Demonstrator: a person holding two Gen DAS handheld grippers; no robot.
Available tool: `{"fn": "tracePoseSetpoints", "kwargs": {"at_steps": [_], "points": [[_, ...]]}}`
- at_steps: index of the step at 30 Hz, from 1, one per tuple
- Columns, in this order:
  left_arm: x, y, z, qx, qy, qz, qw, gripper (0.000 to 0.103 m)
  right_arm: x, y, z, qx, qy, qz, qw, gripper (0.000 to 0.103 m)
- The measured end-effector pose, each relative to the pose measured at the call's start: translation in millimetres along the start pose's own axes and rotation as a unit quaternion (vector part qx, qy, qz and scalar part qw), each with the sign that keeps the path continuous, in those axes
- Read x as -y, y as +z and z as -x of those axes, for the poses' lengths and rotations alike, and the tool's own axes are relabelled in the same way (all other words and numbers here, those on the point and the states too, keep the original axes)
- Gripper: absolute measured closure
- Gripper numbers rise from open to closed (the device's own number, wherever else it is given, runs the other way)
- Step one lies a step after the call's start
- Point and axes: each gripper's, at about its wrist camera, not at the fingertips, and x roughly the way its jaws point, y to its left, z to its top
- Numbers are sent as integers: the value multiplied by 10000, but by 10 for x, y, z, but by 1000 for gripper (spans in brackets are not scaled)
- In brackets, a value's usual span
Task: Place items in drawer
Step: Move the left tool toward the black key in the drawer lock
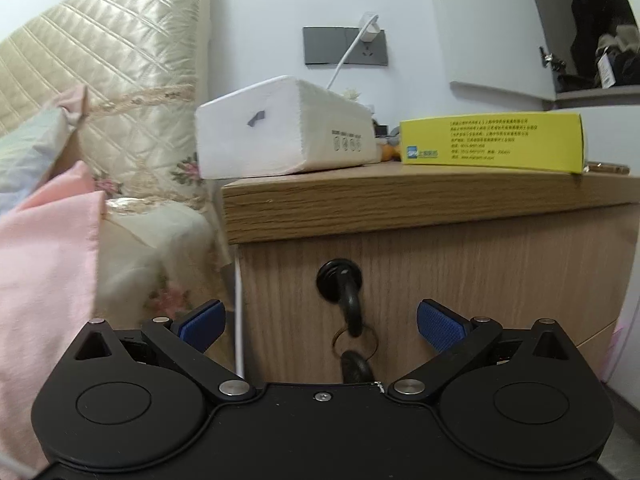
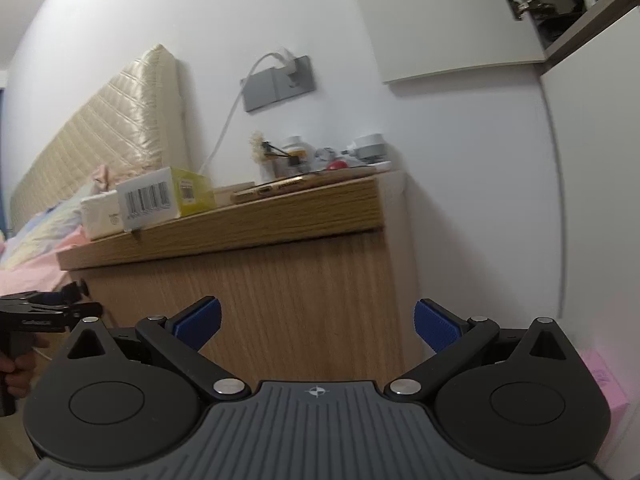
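White wall backs a wooden bedside table [image 1: 420, 200] that stands beside a bed with a quilted cream headboard [image 1: 120, 60]. I see my left tool [image 1: 320, 322] spread wide and empty, facing the drawer front [image 1: 480, 280], with its blue pads either side of a black key [image 1: 348, 296] in the lock. On the table top rest a white tissue pack [image 1: 280, 132] and a yellow box [image 1: 492, 140], well apart from the tool. My right tool [image 2: 318, 324] is also wide and empty, facing the table side panel [image 2: 280, 280]. A gold phone [image 2: 272, 190] lies on top.
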Motion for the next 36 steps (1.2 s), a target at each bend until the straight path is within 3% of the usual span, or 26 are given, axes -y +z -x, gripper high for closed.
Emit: {"fn": "tracePoseSetpoints", "kwargs": {"at_steps": [8,15,24,36], "points": [[-90,16,-33,-39,-118,331,9994,2,2,19,-38,435,-134,17,9990,0],[-101,21,-42,-46,-188,292,9994,2,37,-43,-144,160,-129,-6,9998,0],[-26,-13,-63,-34,-378,-124,9992,5,21,-94,-235,-12,-253,-36,9997,0],[-37,3,-83,-61,-388,79,9992,5,53,-78,-260,-27,-213,-155,9996,0]]}}
